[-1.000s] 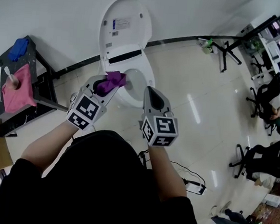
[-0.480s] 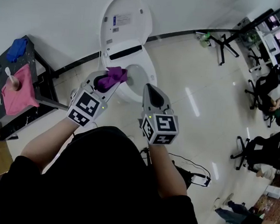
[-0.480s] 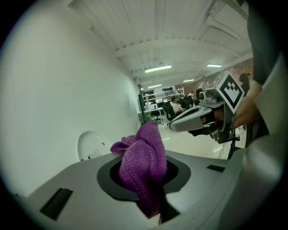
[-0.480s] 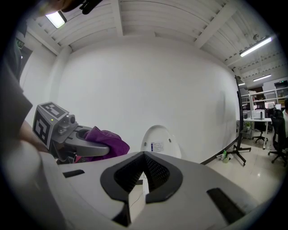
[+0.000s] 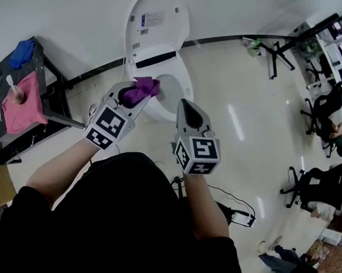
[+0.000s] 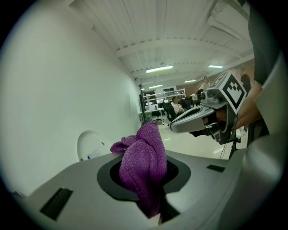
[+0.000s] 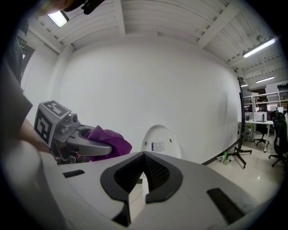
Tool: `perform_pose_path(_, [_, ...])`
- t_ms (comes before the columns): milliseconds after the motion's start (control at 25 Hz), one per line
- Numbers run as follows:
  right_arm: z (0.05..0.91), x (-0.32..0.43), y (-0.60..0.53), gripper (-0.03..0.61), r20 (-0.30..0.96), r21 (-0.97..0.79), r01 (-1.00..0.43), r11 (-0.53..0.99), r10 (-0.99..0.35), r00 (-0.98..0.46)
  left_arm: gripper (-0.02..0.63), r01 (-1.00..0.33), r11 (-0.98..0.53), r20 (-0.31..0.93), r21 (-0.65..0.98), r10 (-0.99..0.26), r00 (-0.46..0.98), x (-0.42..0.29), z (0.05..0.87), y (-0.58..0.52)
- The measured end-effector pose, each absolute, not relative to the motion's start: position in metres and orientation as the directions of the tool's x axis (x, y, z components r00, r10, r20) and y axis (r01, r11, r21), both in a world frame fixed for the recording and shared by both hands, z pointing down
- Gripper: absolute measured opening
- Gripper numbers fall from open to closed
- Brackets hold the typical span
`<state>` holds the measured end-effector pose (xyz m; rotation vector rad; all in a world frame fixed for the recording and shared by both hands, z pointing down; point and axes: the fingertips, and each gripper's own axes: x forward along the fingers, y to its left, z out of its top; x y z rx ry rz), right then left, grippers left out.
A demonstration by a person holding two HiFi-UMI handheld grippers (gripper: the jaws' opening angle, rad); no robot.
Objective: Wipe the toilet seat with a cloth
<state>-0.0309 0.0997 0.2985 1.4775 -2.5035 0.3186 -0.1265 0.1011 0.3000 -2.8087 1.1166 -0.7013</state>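
Note:
A white toilet stands against the wall with its lid [image 5: 155,26] raised and its seat [image 5: 185,81] down around the bowl. My left gripper [image 5: 133,92] is shut on a bunched purple cloth [image 5: 143,88], held above the seat's near left side. The same cloth [image 6: 144,168] fills the left gripper view between the jaws. My right gripper [image 5: 185,109] is shut with nothing in it, held in front of the bowl to the right of the left one. In the right gripper view the cloth [image 7: 108,141] and lid [image 7: 161,142] show beyond the jaws.
A black metal table [image 5: 42,87] stands left of the toilet, bearing a pink cloth [image 5: 21,105] and a blue cloth [image 5: 21,53]. A power strip [image 5: 238,217] with a cable lies on the glossy floor at the right. Office chairs [image 5: 320,189] and desks stand far right.
Both grippers have shifted slightly forward toward the toilet, the left one carrying the purple cloth closer over the seat. Both stay shut.

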Motion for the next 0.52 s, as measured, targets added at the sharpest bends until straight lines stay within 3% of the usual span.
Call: perform_pose_path(520, [0.2942, -0.0271, 0.1064, 0.014, 0.291, -0.064, -0.874, 0.482, -0.829, -0.478, 0.089, -0.653, -0.733, 0.392, -0.193, -0.667, 0.633, -0.1225, 0.3004, 0.1090])
